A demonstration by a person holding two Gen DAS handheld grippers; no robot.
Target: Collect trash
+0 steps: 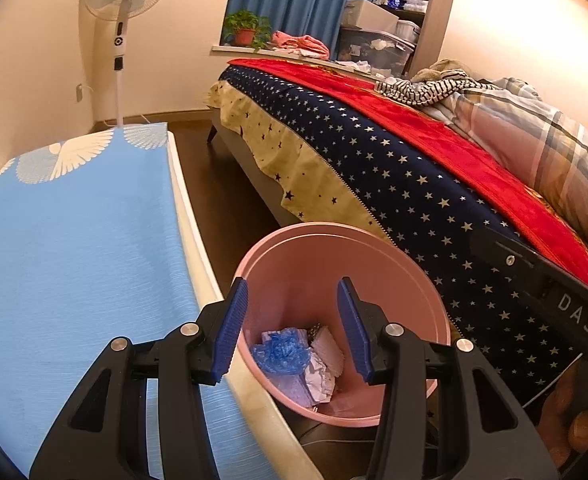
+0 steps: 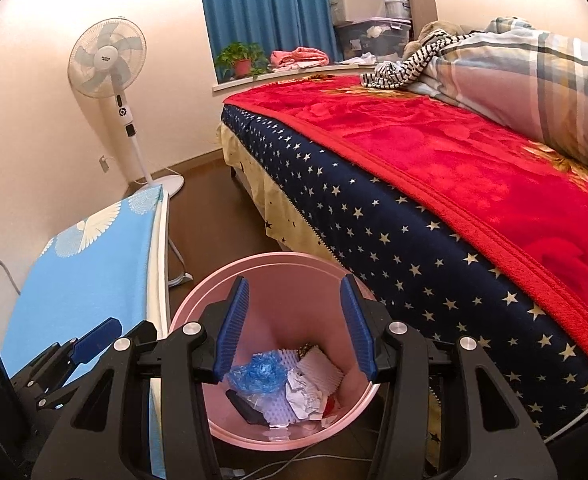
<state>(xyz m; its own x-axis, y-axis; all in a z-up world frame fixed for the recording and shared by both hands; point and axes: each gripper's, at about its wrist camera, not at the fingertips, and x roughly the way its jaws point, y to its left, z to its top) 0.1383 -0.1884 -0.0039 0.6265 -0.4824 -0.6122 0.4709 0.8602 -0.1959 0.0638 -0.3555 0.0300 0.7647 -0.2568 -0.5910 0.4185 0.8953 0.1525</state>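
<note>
A pink waste bin [image 1: 333, 229] stands on the dark floor between a blue-covered board and the bed. In it lie crumpled blue plastic [image 1: 281, 354] and white paper scraps [image 1: 321, 374]. My left gripper [image 1: 292, 284] hangs over the bin's left rim, open with nothing between its blue pads. My right gripper [image 2: 294, 280] hovers above the same bin [image 2: 274, 257], also open and holding nothing. Beneath it I see the blue plastic [image 2: 258, 374], crumpled paper [image 2: 305, 394] and a dark item [image 2: 246, 408]. One of the left gripper's fingers [image 2: 94, 338] shows at the lower left of the right wrist view.
The blue-covered board [image 1: 74, 248] runs along the left, close against the bin. A bed with a star-print sheet [image 2: 393, 232] and red blanket [image 2: 433, 148] borders the right. A standing fan [image 2: 108, 60] is in the far corner. Cables [image 2: 278, 466] lie on the floor by the bin.
</note>
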